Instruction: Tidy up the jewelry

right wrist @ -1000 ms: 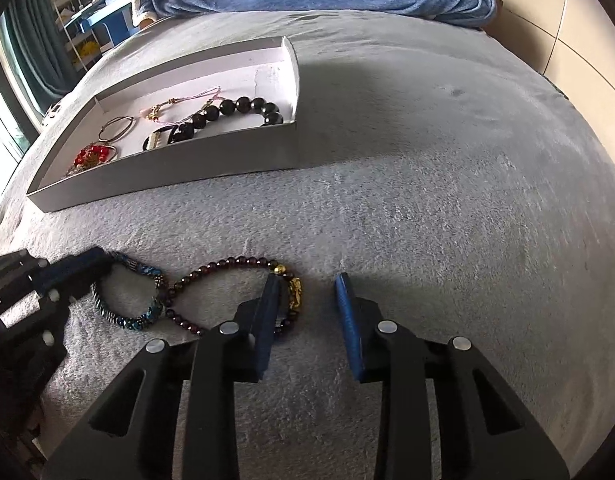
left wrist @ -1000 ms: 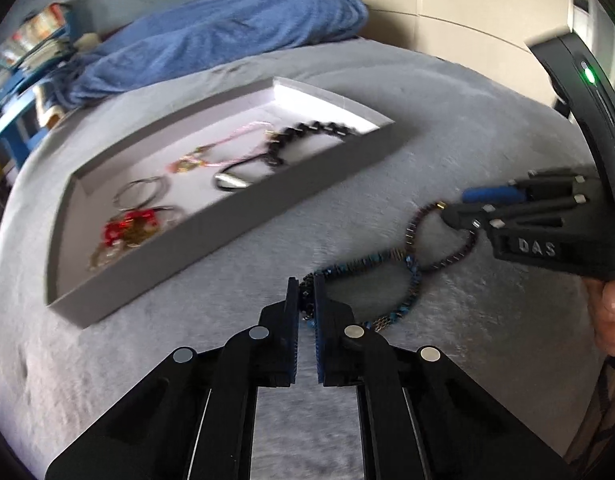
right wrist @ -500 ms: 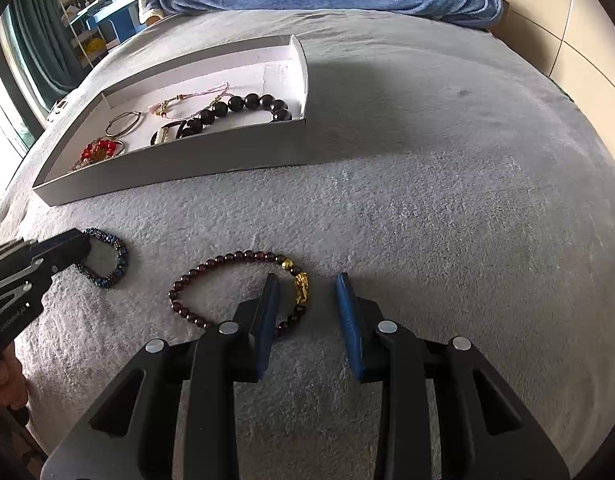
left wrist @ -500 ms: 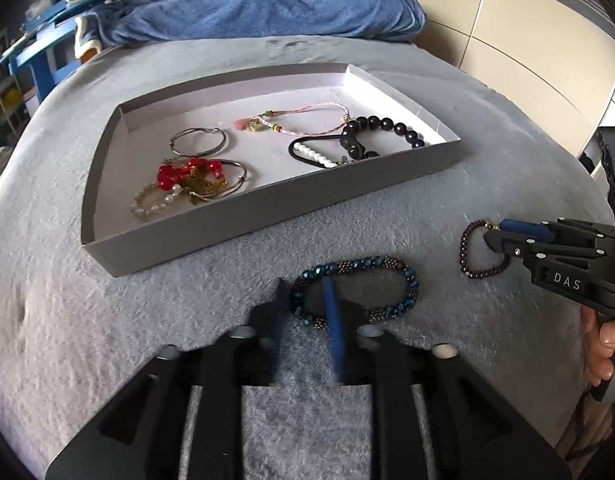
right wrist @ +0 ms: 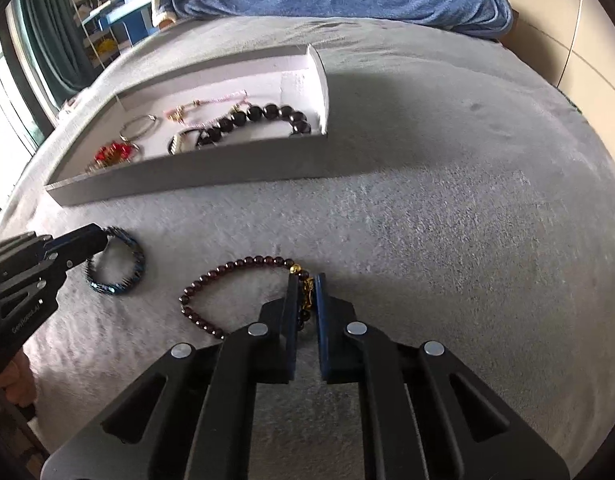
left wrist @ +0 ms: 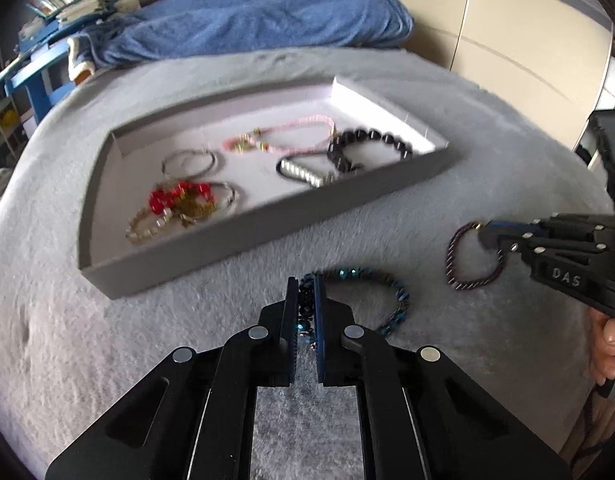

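Note:
A blue beaded bracelet point(left wrist: 391, 300) lies on the grey bed cover; my left gripper point(left wrist: 306, 292) is shut on its near-left part. It also shows in the right wrist view point(right wrist: 119, 276), with the left gripper point(right wrist: 95, 240) at its edge. A dark red beaded bracelet point(right wrist: 211, 284) with a gold charm lies to the right; my right gripper point(right wrist: 306, 292) is shut on its charm end. It also shows in the left wrist view point(left wrist: 455, 256), with the right gripper point(left wrist: 485, 232) on it. A grey tray point(left wrist: 235, 248) holds several bracelets.
A blue blanket point(left wrist: 267, 20) is heaped at the far end of the bed. Blue shelves point(left wrist: 39, 68) with clutter stand at the far left. A beige wardrobe point(left wrist: 507, 32) is at the right. The tray's front wall point(right wrist: 195, 176) stands between the grippers and its contents.
Both grippers have closed: the left on the blue bracelet, the right on the gold-charm end of the dark red bracelet. The two bracelets now lie apart.

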The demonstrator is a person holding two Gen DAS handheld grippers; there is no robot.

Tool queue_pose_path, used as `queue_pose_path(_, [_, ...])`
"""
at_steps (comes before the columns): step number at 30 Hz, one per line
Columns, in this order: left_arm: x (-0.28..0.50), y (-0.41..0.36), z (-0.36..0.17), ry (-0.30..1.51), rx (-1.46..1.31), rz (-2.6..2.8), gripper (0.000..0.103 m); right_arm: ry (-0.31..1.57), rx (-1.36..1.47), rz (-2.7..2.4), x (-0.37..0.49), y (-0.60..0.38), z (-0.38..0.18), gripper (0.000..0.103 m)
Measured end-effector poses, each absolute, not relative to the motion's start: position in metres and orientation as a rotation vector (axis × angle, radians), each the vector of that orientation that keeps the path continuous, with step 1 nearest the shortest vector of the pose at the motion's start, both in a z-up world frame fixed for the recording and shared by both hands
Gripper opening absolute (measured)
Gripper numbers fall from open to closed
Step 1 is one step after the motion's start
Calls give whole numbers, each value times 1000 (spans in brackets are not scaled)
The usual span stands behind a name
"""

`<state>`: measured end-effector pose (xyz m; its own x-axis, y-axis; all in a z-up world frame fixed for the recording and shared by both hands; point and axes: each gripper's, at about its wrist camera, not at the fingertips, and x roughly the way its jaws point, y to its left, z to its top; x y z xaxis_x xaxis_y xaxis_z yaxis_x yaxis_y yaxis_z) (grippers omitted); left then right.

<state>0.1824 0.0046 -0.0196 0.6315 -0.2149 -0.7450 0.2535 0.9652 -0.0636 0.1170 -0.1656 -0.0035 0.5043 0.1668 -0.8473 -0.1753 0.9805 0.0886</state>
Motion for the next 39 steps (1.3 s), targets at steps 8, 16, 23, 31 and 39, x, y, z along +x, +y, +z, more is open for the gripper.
queue_pose_path(8, [175,16,9,762,3,-280,8,918,121,254,113,-165,26,6])
queue_pose_path(16, [166,27,29,717,-14,-277,8,848,155,276,108,-161,48,6])
queue_pose_path(23, [162,40,48,661,-42,-260,8,763,176,294,104,-151,69,6])
queue_pose_path(31, [171,50,66,615,-60,-255,8,649,215,339,102,-133,95,6])
queue_pose_path(39, [183,55,72,586,-70,-251,8,620,217,369,119,-115,96,6])
